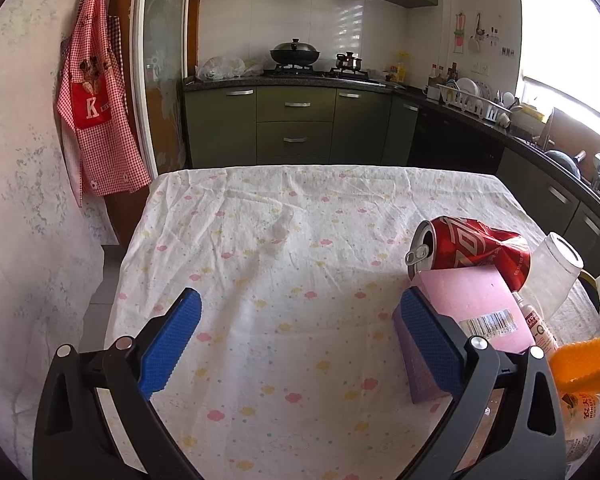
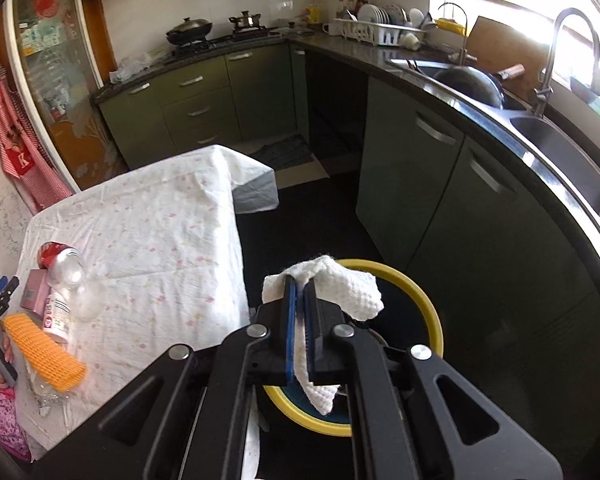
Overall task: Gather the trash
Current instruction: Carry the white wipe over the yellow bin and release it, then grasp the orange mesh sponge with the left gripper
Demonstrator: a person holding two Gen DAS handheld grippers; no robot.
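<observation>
My left gripper (image 1: 300,304) is open and empty above the cloth-covered table (image 1: 268,248); its right finger touches a pink box (image 1: 472,304). Behind the box lie a crushed red can (image 1: 472,244) and a clear plastic bottle (image 1: 556,272). An orange foam net (image 1: 584,364) lies at the right. My right gripper (image 2: 299,284) is shut on a white paper towel (image 2: 340,284) and holds it over a yellow-rimmed bin (image 2: 416,292) on the floor beside the table. The can (image 2: 50,252), bottle (image 2: 66,276), box (image 2: 36,290) and orange net (image 2: 40,348) also show in the right wrist view.
A small white labelled bottle (image 2: 58,312) lies between the box and the net. Green kitchen cabinets (image 1: 296,124) and a stove stand behind the table. A sink counter (image 2: 540,136) curves along the right. A red checked apron (image 1: 96,92) hangs on the left wall.
</observation>
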